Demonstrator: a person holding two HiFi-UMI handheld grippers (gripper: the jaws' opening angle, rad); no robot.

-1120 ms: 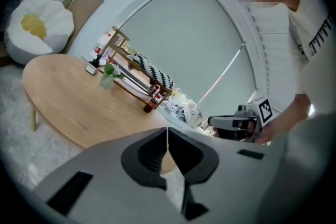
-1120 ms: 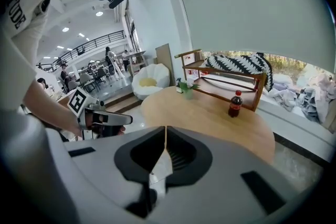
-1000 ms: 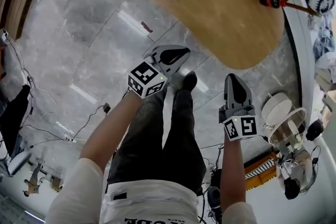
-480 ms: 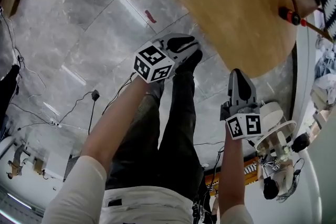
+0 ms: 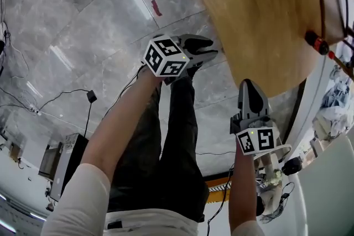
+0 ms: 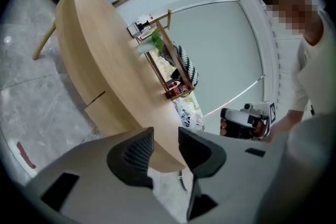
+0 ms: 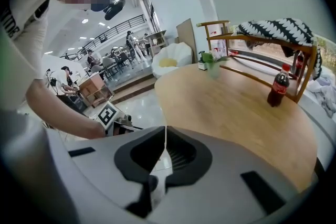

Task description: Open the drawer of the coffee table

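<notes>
The oval wooden coffee table (image 5: 249,14) fills the upper right of the head view. In the left gripper view its light side band (image 6: 105,92) shows a seam; no drawer stands out from it. My left gripper (image 5: 213,50) hangs just off the table's near edge, tilted on its side. Its jaws are opening with nothing between them (image 6: 165,136). My right gripper (image 5: 251,85) is lower right, pointing down at the table's rounded end. It is shut with the pads touching and nothing in it (image 7: 165,131). Neither gripper touches the table.
A cola bottle (image 7: 276,86) stands on the table (image 7: 236,107) beside a wooden rack with a striped cloth (image 7: 273,29) and a small plant (image 7: 212,63). The person's legs (image 5: 171,135) stand below the grippers. Cables (image 5: 88,96) and a red scrap (image 5: 157,7) lie on the marble floor.
Both grippers have sunk and come closer to the table's edge. The left gripper has rolled onto its side and its jaws have parted. The right gripper stays shut.
</notes>
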